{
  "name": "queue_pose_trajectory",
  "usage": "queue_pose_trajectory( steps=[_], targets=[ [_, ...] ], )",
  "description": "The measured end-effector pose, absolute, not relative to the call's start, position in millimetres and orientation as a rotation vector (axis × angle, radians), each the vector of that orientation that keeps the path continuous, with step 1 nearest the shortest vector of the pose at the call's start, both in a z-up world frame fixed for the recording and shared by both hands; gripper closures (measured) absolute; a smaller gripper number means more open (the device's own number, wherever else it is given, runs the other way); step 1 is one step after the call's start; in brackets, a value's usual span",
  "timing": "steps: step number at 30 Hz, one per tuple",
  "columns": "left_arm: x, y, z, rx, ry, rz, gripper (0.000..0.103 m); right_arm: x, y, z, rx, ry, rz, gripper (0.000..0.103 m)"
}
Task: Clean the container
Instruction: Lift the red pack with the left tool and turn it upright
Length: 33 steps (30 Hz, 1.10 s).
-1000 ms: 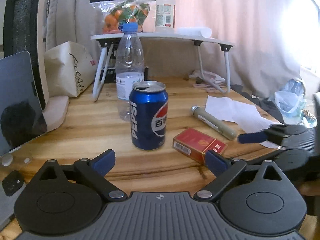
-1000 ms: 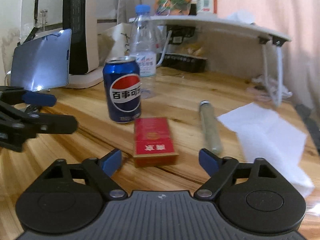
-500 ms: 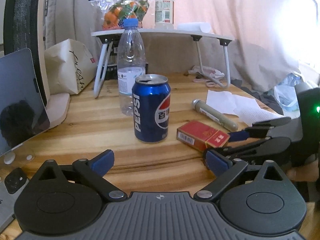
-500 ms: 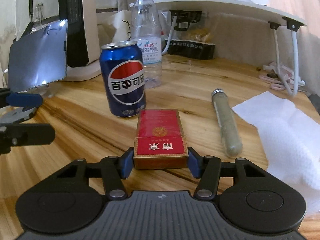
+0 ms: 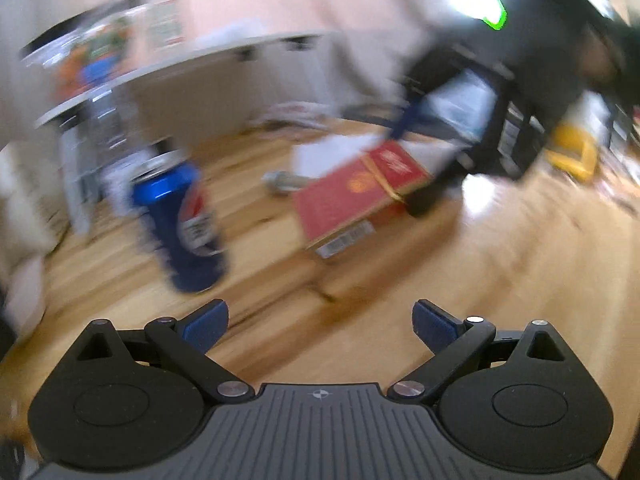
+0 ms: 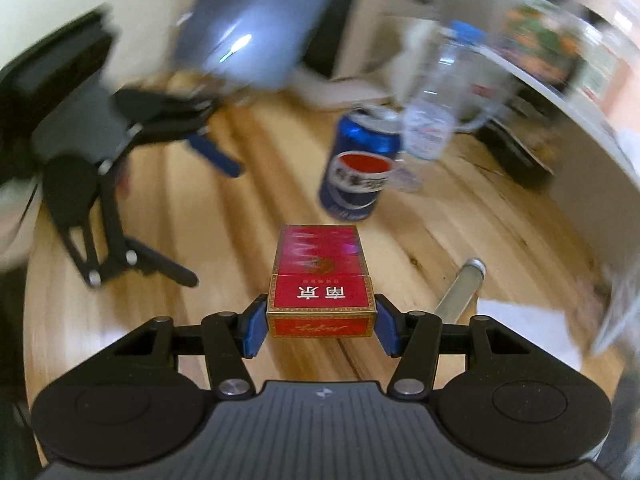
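My right gripper [image 6: 320, 326] is shut on a red cigarette box [image 6: 320, 276], its blue pads pressed on both sides at the lid end. The box hangs tilted above the wooden table [image 6: 224, 272]. The left wrist view, blurred, shows the same red box [image 5: 356, 196] raised in the right gripper [image 5: 412, 164]. My left gripper [image 5: 320, 326] is open with nothing between its fingers, low over the wood. It also shows at the left of the right wrist view, left gripper [image 6: 198, 216]. A blue Pepsi can [image 6: 360, 168] stands open-topped behind the box.
A clear water bottle [image 6: 436, 108] stands just behind the can. A grey-green tube [image 6: 460, 288] and white tissue [image 6: 528, 332] lie to the right. A tablet [image 6: 248, 40] leans at the back left. A small white folding table [image 5: 192, 60] stands at the back.
The right gripper closed on the red box, then lifted it off the table while rolling. The left gripper rolled and shifted a little; both views are now tilted and blurred.
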<state>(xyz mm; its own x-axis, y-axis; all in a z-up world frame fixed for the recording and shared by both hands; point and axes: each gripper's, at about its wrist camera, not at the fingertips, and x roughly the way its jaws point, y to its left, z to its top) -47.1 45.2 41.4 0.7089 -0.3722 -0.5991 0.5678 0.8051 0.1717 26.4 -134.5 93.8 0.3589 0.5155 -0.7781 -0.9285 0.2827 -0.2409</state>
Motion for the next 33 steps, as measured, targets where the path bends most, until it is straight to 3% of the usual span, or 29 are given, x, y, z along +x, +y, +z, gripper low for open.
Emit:
queue_pose_trajectory(
  steps=[11,13,15,23,26,33],
  targets=[
    [-35,20,44,0.53,0.607,-0.788,0.004,-9,-116,83,-1.053,0.647,1.349,0.048],
    [-38,12,39,0.595,0.618,-0.807,0.009,-15,-112,78,-1.114,0.645,1.358,0.048],
    [-42,4,34,0.656,0.627,-0.826,0.03,-18,-105,78,-1.151,0.651,1.367,0.048],
    [-48,-5,42,0.697,0.609,-0.852,0.03,-28,-93,84,-1.25,0.675,1.389,0.048],
    [-47,-7,44,0.689,0.601,-0.853,0.042,-29,-90,84,-1.274,0.675,1.382,0.048],
    [-55,-10,44,0.679,0.58,-0.854,0.044,-32,-92,84,-1.309,0.677,1.379,0.048]
  ],
)
